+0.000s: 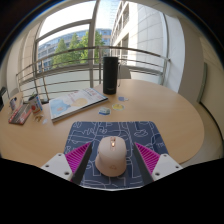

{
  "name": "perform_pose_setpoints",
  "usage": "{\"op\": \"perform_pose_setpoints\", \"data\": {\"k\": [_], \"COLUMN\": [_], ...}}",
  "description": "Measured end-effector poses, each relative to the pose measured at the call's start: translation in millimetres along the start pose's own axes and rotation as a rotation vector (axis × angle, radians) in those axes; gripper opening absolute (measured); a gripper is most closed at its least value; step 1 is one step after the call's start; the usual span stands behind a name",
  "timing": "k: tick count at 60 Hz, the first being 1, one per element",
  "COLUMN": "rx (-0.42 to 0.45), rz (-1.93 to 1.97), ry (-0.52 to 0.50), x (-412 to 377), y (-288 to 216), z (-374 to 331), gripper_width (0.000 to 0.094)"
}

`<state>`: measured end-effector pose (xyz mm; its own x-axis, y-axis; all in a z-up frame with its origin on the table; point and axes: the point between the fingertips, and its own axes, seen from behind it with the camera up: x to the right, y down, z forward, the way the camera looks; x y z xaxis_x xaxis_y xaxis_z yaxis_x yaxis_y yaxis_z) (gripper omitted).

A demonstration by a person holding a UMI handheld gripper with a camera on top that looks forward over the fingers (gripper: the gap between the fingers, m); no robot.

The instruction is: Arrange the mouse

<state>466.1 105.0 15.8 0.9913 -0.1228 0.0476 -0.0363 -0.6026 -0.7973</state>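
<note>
A beige computer mouse (111, 156) lies on a dark blue patterned mouse mat (112, 137) on the round wooden table (170, 115). My gripper (112, 160) is open. Its two fingers, with magenta pads (78, 158), stand on either side of the mouse. A gap shows on each side between the pads and the mouse. The mouse rests on the mat between the fingers, its front pointing away from me.
A black cylindrical speaker (110, 74) stands at the far side of the table. An open booklet (75, 102) lies to the left beyond the mat, with small items (20, 112) further left. Small stickers (118, 100) lie past the mat. A railing and windows are behind.
</note>
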Motion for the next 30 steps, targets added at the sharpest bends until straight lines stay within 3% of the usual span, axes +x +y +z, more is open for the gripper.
{"op": "perform_pose_setpoints", "data": {"k": [30], "rx": [0.123], "rz": [-0.030], "ry": [0.086], "x": [-30], "y": [-12], "z": [-231], "gripper_width": [0.0849]}}
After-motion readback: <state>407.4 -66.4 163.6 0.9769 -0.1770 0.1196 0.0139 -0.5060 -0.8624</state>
